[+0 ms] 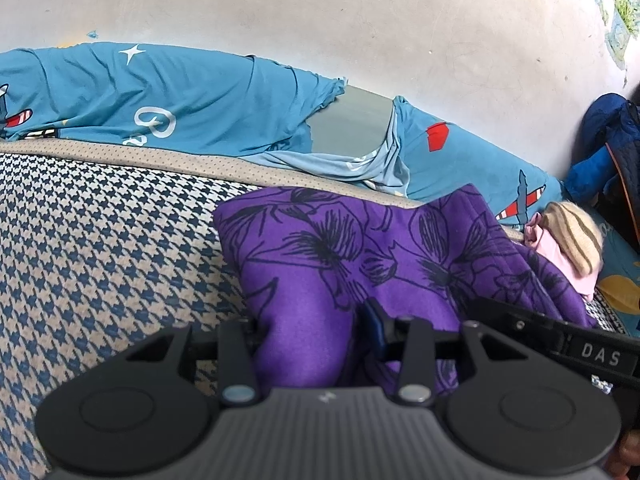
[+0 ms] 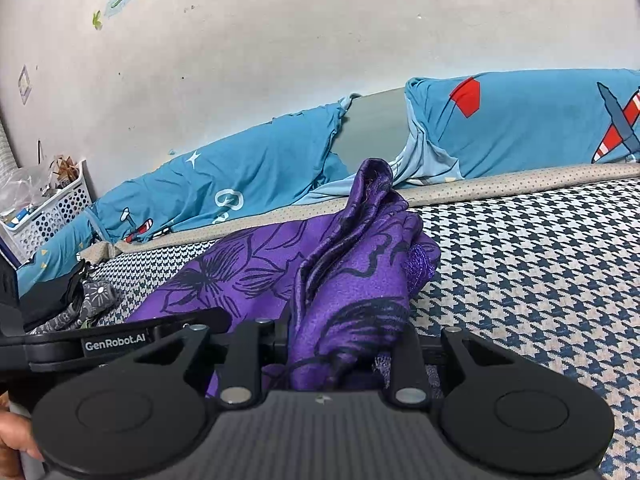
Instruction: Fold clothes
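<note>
A purple garment with dark flower outlines [image 1: 340,248] lies bunched on the houndstooth bed cover [image 1: 100,240]. My left gripper [image 1: 312,328] is shut on a fold of it, and the cloth bulges up between the fingers. In the right wrist view the same purple garment [image 2: 352,264] rises in a crumpled ridge, with my right gripper [image 2: 340,340] shut on its near edge. The two grippers sit side by side. The right gripper's body [image 1: 592,352] shows at the left view's right edge, and the left gripper's body [image 2: 116,344] at the right view's left edge.
Blue plane-print bedding [image 1: 180,108] is piled along the white wall. A beige striped and pink bundle [image 1: 568,240] and a dark blue jacket [image 1: 612,140] lie at one end of the bed. At the other are black and grey clothes [image 2: 72,300] and a white basket [image 2: 52,208].
</note>
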`<state>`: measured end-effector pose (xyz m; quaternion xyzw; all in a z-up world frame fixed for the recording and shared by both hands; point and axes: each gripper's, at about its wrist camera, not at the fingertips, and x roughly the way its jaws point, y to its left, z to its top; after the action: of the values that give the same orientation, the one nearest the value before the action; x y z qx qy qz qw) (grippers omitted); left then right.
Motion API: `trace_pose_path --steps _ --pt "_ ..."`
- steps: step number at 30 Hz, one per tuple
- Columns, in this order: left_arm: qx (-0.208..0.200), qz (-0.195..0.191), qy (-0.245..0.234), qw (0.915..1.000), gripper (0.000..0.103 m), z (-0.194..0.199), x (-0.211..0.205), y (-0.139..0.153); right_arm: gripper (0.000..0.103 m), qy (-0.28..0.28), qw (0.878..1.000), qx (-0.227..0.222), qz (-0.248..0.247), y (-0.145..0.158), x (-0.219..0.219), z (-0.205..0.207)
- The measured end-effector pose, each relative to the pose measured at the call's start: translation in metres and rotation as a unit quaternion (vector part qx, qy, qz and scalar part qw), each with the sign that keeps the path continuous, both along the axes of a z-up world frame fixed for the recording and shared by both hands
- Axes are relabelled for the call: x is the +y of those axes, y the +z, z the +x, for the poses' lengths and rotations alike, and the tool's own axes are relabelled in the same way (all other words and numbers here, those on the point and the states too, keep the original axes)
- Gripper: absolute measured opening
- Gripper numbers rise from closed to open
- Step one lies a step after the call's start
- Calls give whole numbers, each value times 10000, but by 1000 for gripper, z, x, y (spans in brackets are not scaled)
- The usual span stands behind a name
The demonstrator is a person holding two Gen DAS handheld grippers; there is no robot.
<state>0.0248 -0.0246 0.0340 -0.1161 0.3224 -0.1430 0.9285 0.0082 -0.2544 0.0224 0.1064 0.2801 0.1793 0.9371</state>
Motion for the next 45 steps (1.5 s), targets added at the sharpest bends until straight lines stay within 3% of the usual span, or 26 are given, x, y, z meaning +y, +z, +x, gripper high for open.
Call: trace_pose_path --steps 45 --pt "-106 231 -280 9993 37 -7 -40 -16 27 -239 9997 35 -23 -5 -36 -18"
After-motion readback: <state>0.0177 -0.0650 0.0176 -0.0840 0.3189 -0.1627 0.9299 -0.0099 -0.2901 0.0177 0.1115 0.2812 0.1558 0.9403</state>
